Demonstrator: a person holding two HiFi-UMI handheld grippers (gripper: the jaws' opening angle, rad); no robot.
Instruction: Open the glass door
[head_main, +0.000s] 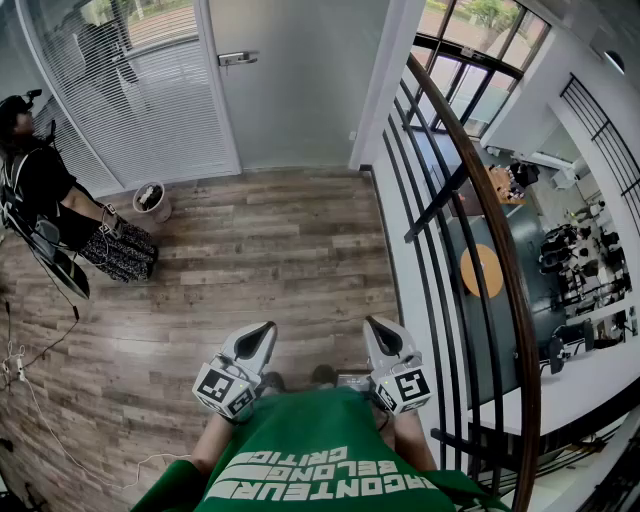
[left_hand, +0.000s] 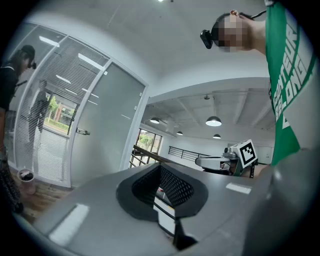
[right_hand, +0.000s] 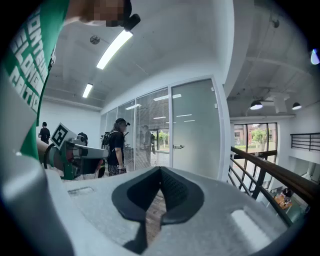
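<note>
Left tongs (head_main: 266, 330) and right tongs (head_main: 373, 325) are both clenched and empty, side by side. The glass door (head_main: 300, 90) stands closed well ahead of them, across the wooden floor (head_main: 260, 260), with its handle (head_main: 237, 58) untouched.

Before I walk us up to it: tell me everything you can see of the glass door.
The glass door is one tall frosted pane, pale grey, in a white frame, with a small metal lever handle at its left edge. It stands upright and shut, across the wooden floor from us, between a glass partition with blinds on its left and a white pillar on its right. Nothing touches it.
</note>
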